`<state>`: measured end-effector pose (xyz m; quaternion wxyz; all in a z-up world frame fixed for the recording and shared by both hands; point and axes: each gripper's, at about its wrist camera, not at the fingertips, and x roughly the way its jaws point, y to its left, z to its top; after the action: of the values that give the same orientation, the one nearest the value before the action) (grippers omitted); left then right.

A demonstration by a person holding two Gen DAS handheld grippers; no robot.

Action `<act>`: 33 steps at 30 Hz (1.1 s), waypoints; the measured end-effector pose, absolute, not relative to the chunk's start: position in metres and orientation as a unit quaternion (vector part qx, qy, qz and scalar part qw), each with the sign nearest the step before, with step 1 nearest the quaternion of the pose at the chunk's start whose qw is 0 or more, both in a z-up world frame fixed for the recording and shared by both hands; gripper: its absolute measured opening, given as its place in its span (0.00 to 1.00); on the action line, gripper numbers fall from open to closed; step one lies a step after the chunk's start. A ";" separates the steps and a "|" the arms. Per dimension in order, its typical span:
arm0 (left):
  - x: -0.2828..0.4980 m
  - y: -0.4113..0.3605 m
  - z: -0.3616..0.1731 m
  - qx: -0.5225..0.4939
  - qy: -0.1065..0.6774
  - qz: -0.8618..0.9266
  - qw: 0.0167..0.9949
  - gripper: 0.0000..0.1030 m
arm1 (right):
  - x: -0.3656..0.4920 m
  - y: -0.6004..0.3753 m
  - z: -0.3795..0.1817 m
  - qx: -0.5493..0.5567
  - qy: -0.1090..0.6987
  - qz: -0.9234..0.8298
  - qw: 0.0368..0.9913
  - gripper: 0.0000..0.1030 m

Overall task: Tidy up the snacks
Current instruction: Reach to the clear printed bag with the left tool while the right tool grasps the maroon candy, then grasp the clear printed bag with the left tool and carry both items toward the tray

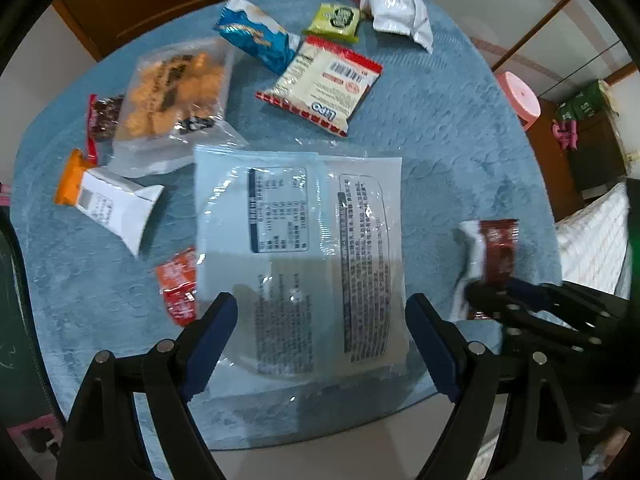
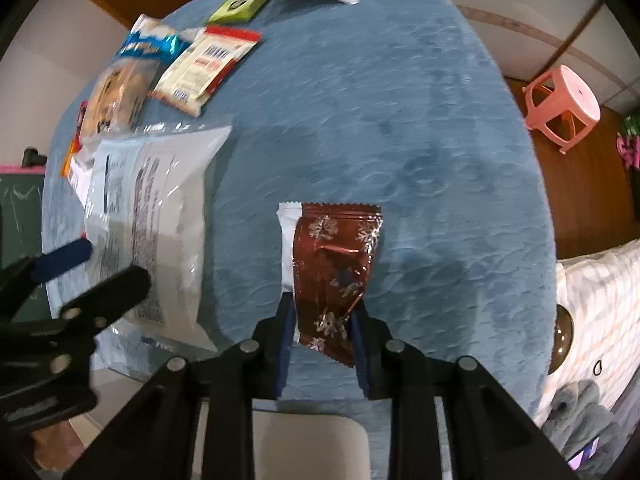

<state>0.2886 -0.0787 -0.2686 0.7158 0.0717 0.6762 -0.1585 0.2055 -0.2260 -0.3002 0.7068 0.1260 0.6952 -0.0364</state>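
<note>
A large clear plastic bag (image 1: 304,256) with printed labels lies flat on the blue tablecloth (image 1: 440,128), and it also shows in the right wrist view (image 2: 152,224). My left gripper (image 1: 320,312) is open, its fingers on either side of the bag's near end. My right gripper (image 2: 322,312) is shut on a brown snowflake snack packet (image 2: 336,264), held above the cloth to the right of the bag. The packet (image 1: 494,252) and the right gripper (image 1: 492,292) also show in the left wrist view.
Loose snacks lie beyond and left of the bag: a red-edged cracker pack (image 1: 324,84), a blue pack (image 1: 256,36), a green pack (image 1: 336,20), a white pack (image 1: 396,8), a clear bag of orange snacks (image 1: 176,92), an orange-white pack (image 1: 108,204), a red sachet (image 1: 178,284). A pink stool (image 2: 564,108) stands right.
</note>
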 end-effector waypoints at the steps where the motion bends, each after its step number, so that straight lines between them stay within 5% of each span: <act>1: 0.289 -0.081 -0.272 0.075 0.678 -0.155 0.715 0.83 | 0.205 -0.230 -0.299 0.128 0.693 -0.039 0.708 0.25; 15: 0.297 -0.140 -0.302 0.193 0.635 -0.109 0.740 0.93 | 0.207 -0.246 -0.292 0.147 0.685 -0.041 0.712 0.25; 21: 0.283 -0.154 -0.291 0.214 0.595 -0.129 0.764 0.60 | 0.205 -0.246 -0.291 0.149 0.683 -0.037 0.714 0.25; 23: 0.275 -0.158 -0.277 0.215 0.579 -0.147 0.773 0.30 | 0.204 -0.246 -0.289 0.151 0.682 -0.036 0.715 0.25; 25: 0.269 -0.162 -0.265 0.213 0.566 -0.159 0.780 0.15 | 0.203 -0.246 -0.286 0.155 0.679 -0.033 0.717 0.25; 33: 0.261 -0.127 -0.233 0.152 0.571 -0.182 0.786 0.02 | 0.196 -0.244 -0.271 0.150 0.669 -0.023 0.727 0.25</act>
<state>0.2609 -0.1271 -0.2328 0.7862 0.1520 0.5707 -0.1818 0.1956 -0.2444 -0.2707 0.7274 0.1501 0.6691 -0.0228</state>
